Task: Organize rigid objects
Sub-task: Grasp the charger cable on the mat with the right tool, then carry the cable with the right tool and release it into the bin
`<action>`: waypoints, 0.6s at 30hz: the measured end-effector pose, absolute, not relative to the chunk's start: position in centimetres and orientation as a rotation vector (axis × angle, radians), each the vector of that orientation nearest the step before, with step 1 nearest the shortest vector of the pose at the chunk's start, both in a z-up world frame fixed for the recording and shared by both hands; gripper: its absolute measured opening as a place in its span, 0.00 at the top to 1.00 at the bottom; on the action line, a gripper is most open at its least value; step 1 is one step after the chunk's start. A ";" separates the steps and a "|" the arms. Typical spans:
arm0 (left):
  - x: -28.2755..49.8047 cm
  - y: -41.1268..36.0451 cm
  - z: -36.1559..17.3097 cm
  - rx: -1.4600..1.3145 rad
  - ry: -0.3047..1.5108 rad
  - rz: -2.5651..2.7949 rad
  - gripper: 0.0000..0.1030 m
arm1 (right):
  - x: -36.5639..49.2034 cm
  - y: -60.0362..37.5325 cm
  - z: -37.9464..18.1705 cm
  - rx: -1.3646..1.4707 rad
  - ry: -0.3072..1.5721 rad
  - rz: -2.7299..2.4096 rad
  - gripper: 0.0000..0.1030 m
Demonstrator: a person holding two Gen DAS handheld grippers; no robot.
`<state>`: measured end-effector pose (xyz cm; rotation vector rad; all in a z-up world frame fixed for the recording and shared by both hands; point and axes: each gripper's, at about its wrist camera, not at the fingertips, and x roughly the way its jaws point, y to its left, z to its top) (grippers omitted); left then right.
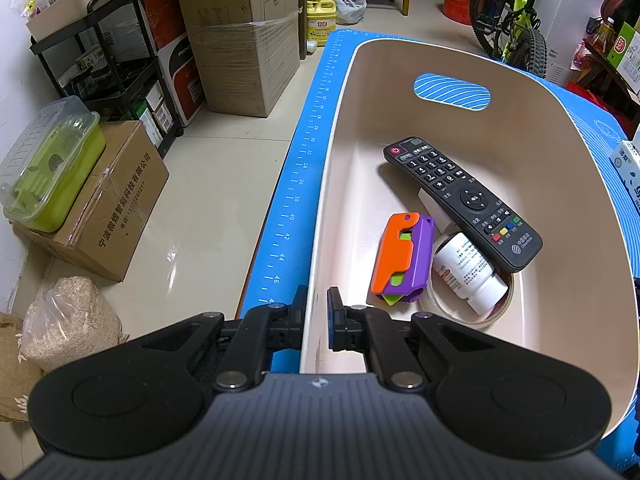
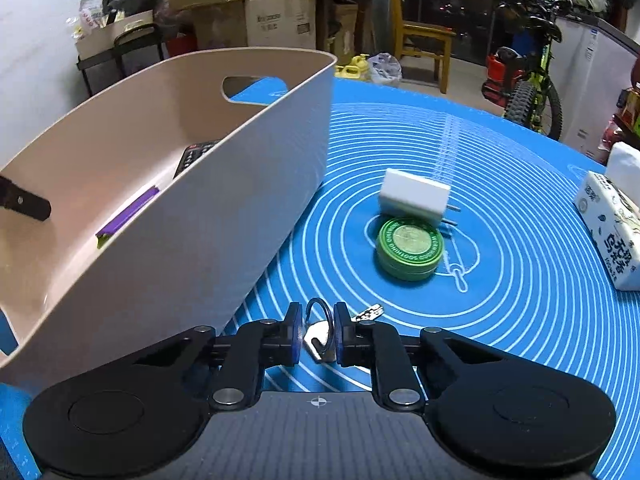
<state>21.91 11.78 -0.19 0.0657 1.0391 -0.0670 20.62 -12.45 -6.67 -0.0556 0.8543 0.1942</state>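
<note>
A beige bin (image 1: 400, 52) stands on the blue mat. My left gripper (image 1: 317, 304) is shut on its near left wall. Inside lie a black remote (image 1: 460, 200), an orange and purple toy (image 1: 400, 256), a white pill bottle (image 1: 468, 272) and a tape roll (image 1: 452, 316). In the right wrist view the bin (image 2: 224, 208) is at the left. My right gripper (image 2: 318, 320) is shut on a key ring with keys (image 2: 320, 336) just over the mat. A green round tin (image 2: 410, 248) and a white charger (image 2: 414, 196) lie ahead of it.
A tissue pack (image 2: 612, 232) lies at the mat's right edge. Beyond the table's left edge are the floor, cardboard boxes (image 1: 244, 40), a black rack (image 1: 112, 64) and a green container (image 1: 52, 168). A bicycle (image 1: 516, 16) and a chair (image 2: 424, 36) stand behind.
</note>
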 end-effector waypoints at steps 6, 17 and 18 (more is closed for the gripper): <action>21.9 11.8 -0.2 0.064 1.040 -0.067 0.91 | 21.2 -12.2 -7.2 -0.050 0.858 0.187 0.86; 22.0 11.7 -0.2 0.055 1.039 -0.072 0.91 | 20.0 -13.4 -2.9 -0.049 0.743 0.097 0.87; 22.0 11.7 -0.1 0.053 1.039 -0.073 0.91 | 19.9 -13.5 -2.3 -0.050 0.723 0.086 0.87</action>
